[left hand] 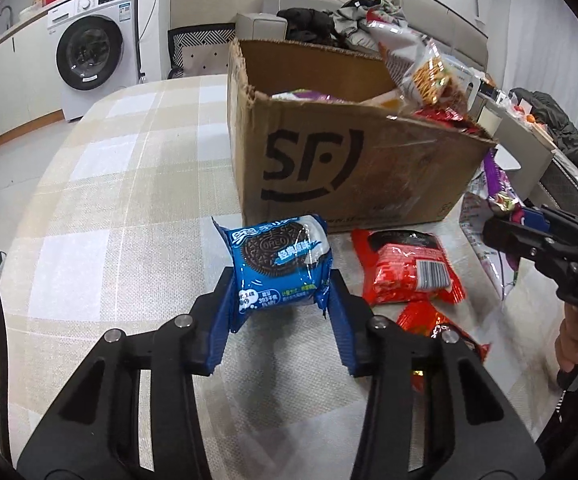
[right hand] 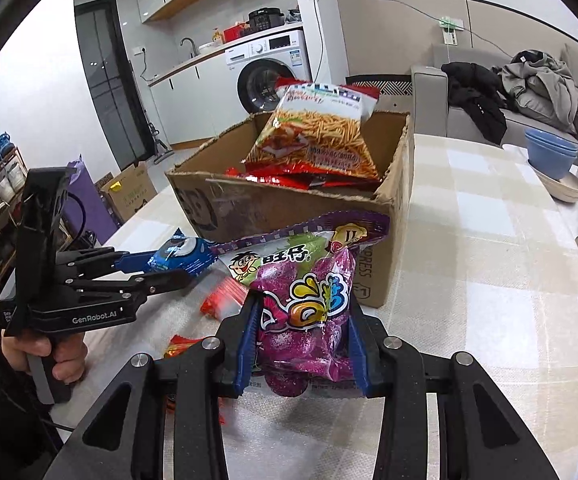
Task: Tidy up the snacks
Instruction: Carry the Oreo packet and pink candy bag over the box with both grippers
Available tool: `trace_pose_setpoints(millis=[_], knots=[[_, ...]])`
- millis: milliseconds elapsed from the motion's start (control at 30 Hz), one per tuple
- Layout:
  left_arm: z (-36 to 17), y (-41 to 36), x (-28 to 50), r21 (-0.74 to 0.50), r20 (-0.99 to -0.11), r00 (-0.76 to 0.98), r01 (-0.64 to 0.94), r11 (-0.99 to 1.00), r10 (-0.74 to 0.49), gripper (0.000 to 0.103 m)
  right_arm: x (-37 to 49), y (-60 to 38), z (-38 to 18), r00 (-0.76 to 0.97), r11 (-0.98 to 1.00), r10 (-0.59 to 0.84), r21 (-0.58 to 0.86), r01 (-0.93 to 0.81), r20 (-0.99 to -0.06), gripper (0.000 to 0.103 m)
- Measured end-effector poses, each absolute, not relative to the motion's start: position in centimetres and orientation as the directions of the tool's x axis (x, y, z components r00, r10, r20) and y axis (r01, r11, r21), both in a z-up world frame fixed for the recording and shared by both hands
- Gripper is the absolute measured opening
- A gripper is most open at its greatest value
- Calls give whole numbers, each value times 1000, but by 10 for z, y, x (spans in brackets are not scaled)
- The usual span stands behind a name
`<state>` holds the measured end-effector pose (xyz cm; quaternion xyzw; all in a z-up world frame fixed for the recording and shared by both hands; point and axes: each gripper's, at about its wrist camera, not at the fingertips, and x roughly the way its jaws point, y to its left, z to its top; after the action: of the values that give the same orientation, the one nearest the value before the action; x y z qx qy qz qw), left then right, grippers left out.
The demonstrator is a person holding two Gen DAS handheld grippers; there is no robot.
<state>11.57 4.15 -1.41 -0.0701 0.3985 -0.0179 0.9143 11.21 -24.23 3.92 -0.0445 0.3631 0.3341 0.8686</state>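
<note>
Left gripper [left hand: 281, 300] clamps the Oreo pack [left hand: 279, 266] at frame centre; right gripper [right hand: 303, 340] clamps the purple bag [right hand: 305, 300] before the box [right hand: 289, 208]; the box looks full, so added packs may slide off.

The brown cardboard box [left hand: 353, 152] hides most of its contents behind its near wall in the left wrist view. The purple candy bag [right hand: 305, 312] covers the counter beneath it and part of the box's corner. Small red wrappers [right hand: 221, 300] beside it are blurred, their print unreadable. The red snack packet [left hand: 409, 268] partly covers another orange-red packet [left hand: 441, 324], itself tucked behind the left gripper's finger.
</note>
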Motion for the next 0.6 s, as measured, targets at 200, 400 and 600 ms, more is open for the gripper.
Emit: trace_pose_setpoints(millis=[200,400,600], knots=[[-2,46,91,-172,-705,702,-32,985,-100,41,103,-247,46,526,767,565,170,-618,-635,39],[19,53,72,-200,-664,739,-26,979,-115,41,97,-250,59,534,754,600,199,-625,-596,39],[45,54,61,-199,-623,774,-12,980,-117,41,92,-256,71,562,752,622,216,-623,-546,39]])
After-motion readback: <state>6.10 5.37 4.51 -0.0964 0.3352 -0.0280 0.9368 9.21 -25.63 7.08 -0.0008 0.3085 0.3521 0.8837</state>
